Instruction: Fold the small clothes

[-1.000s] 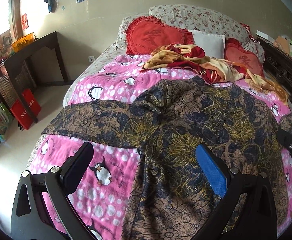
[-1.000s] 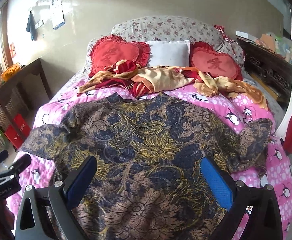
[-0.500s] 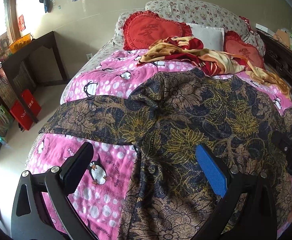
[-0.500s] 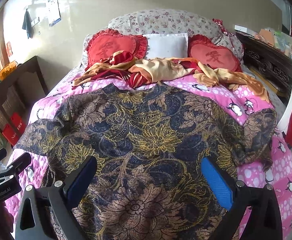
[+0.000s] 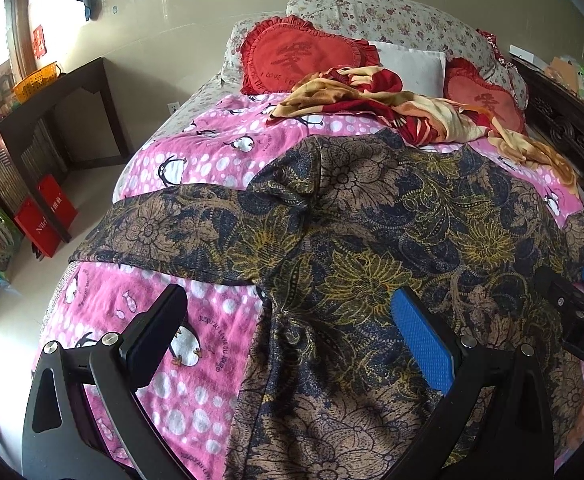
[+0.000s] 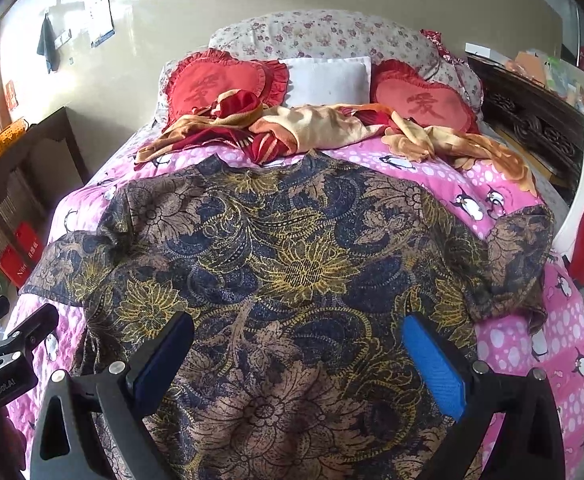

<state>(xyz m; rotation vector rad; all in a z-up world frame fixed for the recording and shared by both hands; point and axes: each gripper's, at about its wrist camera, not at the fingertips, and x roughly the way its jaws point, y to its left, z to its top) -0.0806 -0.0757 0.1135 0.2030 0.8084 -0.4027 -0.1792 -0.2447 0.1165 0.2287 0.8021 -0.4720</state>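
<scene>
The dark navy, tan and gold floral-print short-sleeved shirt (image 6: 292, 264) lies spread flat and face down on the pink penguin-print bed quilt (image 5: 220, 152), its collar toward the pillows and its hem at the near edge of the bed; one sleeve reaches out to the left side (image 5: 152, 224) and the other is bunched at the right (image 6: 520, 248). By the look of it no fold has been made yet, so the whole job remains: sleeves in, sides in, then hem to collar. The left gripper (image 5: 288, 332) hovers over the shirt's left side seam with its fingers spread wide and nothing between them; the right gripper (image 6: 298, 356) hangs over the lower back panel, equally wide and empty. Beyond the collar a crumpled red and yellow blanket (image 6: 312, 128) lies below two red heart-shaped cushions (image 6: 220, 84). Compared with a second ago, both grippers have come closer to the shirt, which now fills more of each view; the garment itself has not shifted.
</scene>
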